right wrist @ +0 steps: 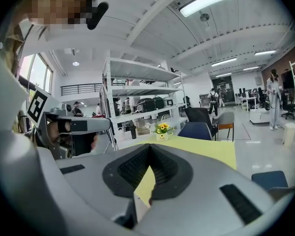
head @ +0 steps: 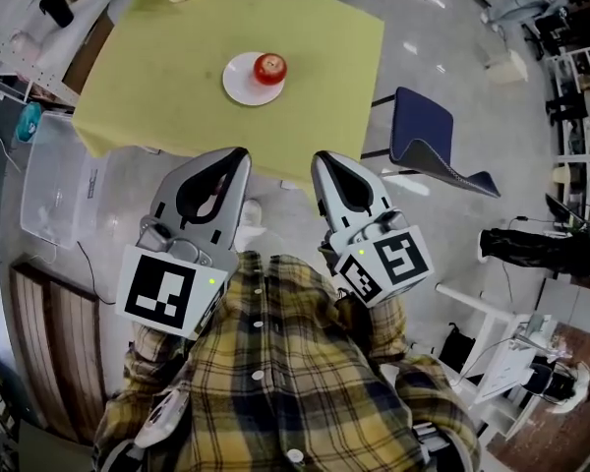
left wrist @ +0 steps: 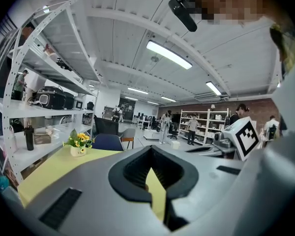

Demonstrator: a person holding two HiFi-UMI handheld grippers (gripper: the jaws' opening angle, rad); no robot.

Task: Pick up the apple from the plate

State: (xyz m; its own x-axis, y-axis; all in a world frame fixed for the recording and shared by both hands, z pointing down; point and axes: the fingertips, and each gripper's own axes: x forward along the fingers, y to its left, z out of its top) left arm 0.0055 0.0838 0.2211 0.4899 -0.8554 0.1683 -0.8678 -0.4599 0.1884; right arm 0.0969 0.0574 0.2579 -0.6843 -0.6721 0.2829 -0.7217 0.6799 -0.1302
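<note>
Yellow-green square worktop (head: 157, 96) carries a round white plate (head: 239, 88) with the red apple (head: 269, 67) on it, well ahead of and between the empty, pressed-together left claw (head: 242, 155) and right claw (head: 318, 158), neither clearly nearer.

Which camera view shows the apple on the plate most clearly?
The head view: the red apple sits in full sight on the white plate. Both gripper views show the yellow table and a flower pot, but no apple.
</note>
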